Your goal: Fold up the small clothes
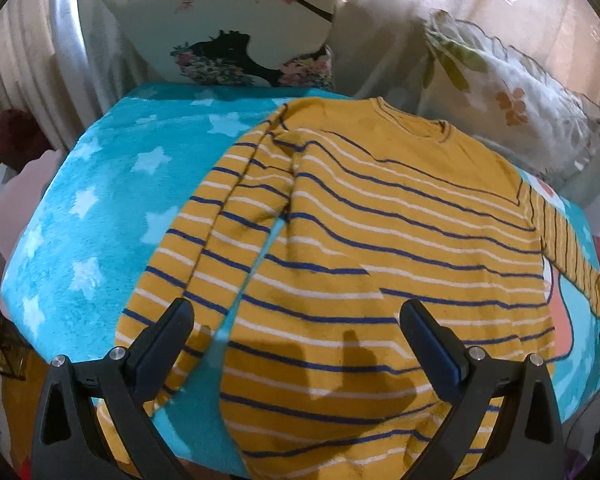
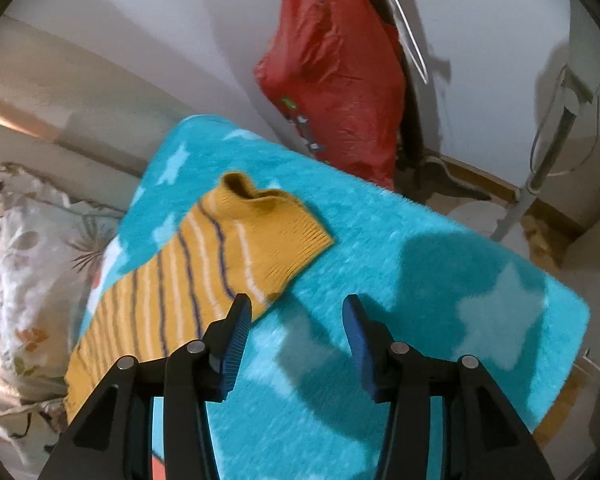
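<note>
Mustard-yellow knit sweater with navy and white stripes (image 1: 380,248) lies flat on a fluffy turquoise blanket with pale stars (image 1: 100,208), neckline toward the far pillows, hem toward the camera. Its left sleeve (image 1: 220,216) is laid alongside the body, pointing down toward the hem. Left gripper (image 1: 296,320) hovers over the hem area, jaws spread wide, nothing between them.

Right-wrist view: the other striped sleeve (image 2: 204,276) stretches out sideways across the blanket (image 2: 420,280), long axis running from lower left up to the ribbed cuff (image 2: 284,236) at centre. Right gripper (image 2: 296,312) is open fairly wide and empty; its left finger (image 2: 236,332) sits just beside the sleeve's near edge, cuff ahead and to the left of the gap.

Judgement: the outstretched sleeve is nearer the right gripper, so that hand should shift left to take the cuff and fold it inward across the body. A red plastic bag (image 2: 332,76) hangs well apart on the wall.
</note>
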The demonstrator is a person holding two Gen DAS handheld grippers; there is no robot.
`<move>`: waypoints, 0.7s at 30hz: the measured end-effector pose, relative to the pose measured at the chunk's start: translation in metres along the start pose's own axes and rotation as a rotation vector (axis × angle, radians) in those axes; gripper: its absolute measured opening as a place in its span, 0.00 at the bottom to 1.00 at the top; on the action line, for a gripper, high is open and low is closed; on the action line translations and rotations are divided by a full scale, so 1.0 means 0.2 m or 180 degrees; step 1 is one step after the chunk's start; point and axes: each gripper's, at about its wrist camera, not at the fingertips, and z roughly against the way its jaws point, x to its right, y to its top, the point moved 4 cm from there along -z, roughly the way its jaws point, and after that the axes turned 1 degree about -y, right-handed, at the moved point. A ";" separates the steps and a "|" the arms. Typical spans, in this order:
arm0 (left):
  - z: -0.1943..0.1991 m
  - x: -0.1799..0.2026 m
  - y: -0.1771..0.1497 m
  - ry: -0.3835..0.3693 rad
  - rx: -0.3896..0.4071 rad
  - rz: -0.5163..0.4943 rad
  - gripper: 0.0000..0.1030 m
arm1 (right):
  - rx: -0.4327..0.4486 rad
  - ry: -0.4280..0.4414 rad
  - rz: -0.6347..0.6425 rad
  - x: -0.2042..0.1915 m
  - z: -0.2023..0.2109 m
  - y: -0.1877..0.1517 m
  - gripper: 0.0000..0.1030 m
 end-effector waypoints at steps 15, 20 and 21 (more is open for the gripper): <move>0.03 0.01 -0.09 0.0056 -0.0016 0.0079 1.00 | 0.0002 -0.0387 0.0370 -0.19 -0.16 0.19 0.11; 0.01 -0.05 -0.08 -0.0018 -0.0069 0.0178 1.00 | 0.0048 0.0064 0.0621 -0.44 -0.01 0.15 0.10; -0.01 -0.06 -0.08 -0.0050 -0.0089 0.0202 1.00 | 0.0043 0.0171 0.0723 -0.53 0.03 0.12 0.10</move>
